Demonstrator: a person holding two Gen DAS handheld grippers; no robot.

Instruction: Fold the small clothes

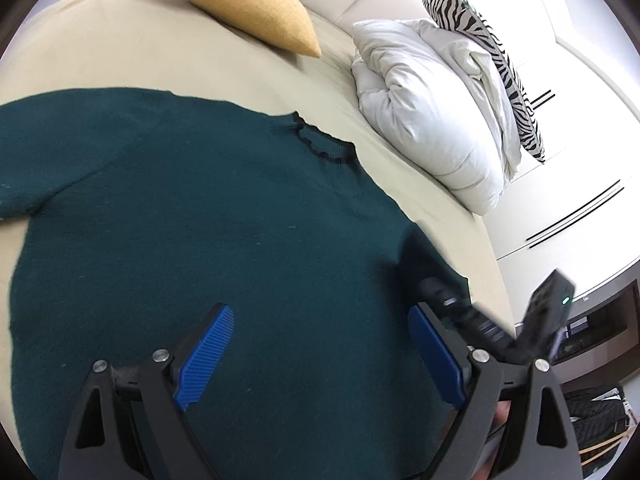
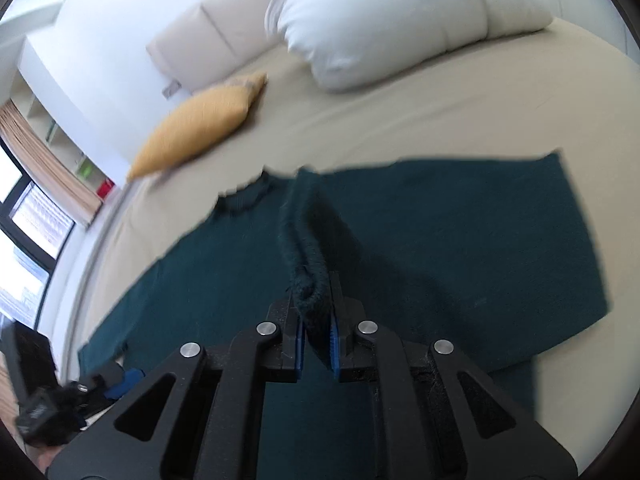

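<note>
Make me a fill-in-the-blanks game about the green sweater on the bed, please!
1. The right tongs are shut on a fold of the ____ sweater.
2. The left tongs are ____, hovering over it.
3. The pillow near the headboard is ____.
4. The striped cushion looks like a ____.

Missing words: green; open; yellow; zebra

A yellow cushion (image 1: 244, 4) lies on the beige bed (image 1: 120, 52), near a white duvet (image 1: 432, 108) and a zebra-striped pillow (image 1: 480, 36) behind it.
</note>
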